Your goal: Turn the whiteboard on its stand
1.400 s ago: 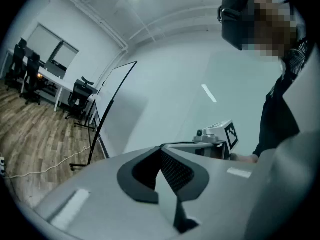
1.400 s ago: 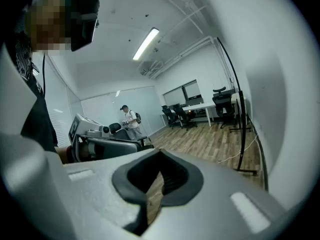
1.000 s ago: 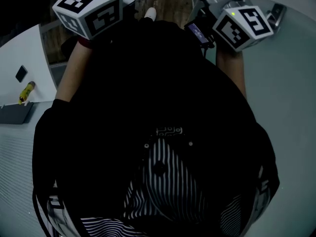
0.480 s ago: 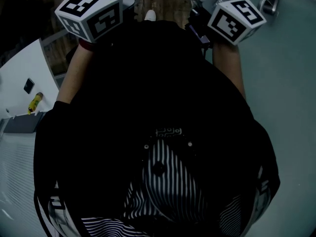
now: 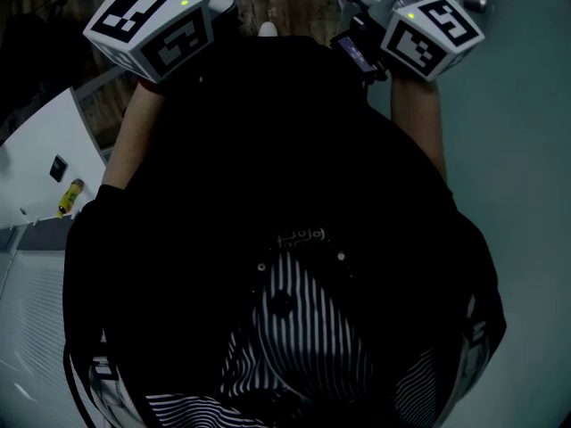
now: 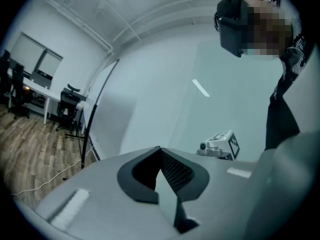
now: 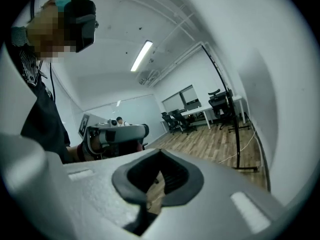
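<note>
Fingers (image 6: 102, 188) of my left gripper (image 6: 160, 150) were pressed together at the tips with nothing caught between them. Only a wedge of pale background showed through the gap lower down. My right gripper (image 7: 160, 153) was the same: tips meeting and empty, with a strip of wood floor (image 7: 215, 144) showing past its dark pads (image 7: 173, 176).

I held both grippers up in front of my chest, well apart, and their cubes (image 5: 150, 25) sat in the upper corners of the head view. Each gripper view caught the other gripper off to one side. My dark top (image 5: 268, 150) filled most of the head view, with my bare forearms (image 5: 132, 141) reaching out of it.

As best I could tell, the whiteboard (image 5: 522, 168) was the broad pale surface close on my right. Neither gripper held it. The right gripper was near its upper edge, but I could not tell whether it touched. A black post (image 7: 234, 134) stood at the whiteboard's far edge and ran down to a foot on the floor.

On my left was a white panel (image 5: 40, 141) with a yellow marker (image 5: 70, 197) at its edge. Desks and chairs (image 7: 222, 104) stood far off across the room.
</note>
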A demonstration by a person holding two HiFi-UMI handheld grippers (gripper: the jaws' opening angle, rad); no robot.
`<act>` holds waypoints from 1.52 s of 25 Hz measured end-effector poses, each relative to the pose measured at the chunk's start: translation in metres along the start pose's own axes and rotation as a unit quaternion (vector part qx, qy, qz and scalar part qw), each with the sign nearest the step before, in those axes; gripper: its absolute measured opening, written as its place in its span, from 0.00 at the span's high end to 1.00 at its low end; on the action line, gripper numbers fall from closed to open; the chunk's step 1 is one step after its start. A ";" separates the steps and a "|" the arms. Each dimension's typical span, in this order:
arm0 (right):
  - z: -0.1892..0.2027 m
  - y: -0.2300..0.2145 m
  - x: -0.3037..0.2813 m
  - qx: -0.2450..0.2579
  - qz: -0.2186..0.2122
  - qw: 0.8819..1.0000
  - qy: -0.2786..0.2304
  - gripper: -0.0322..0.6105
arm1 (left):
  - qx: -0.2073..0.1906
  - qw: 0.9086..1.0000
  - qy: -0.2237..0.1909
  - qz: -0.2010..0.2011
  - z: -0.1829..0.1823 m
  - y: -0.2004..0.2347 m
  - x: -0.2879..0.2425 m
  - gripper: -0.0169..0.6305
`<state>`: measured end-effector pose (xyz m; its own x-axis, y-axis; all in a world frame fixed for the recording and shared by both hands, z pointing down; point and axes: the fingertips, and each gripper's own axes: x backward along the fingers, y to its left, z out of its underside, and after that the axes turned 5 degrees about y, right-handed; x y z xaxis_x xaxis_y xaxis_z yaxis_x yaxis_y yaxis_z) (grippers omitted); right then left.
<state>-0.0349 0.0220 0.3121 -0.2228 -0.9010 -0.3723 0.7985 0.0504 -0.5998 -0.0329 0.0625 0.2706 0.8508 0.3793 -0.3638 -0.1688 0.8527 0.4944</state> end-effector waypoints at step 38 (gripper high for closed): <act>-0.045 -0.032 0.036 0.019 0.119 0.985 -0.124 0.95 | -0.134 0.989 0.017 0.059 -0.009 0.018 -0.037 0.97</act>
<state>-0.0938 0.0074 0.2867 0.1138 -0.9434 -0.3115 0.8332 0.2614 -0.4873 -0.0724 0.0669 0.2858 0.8009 0.4901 -0.3440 -0.3956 0.8644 0.3104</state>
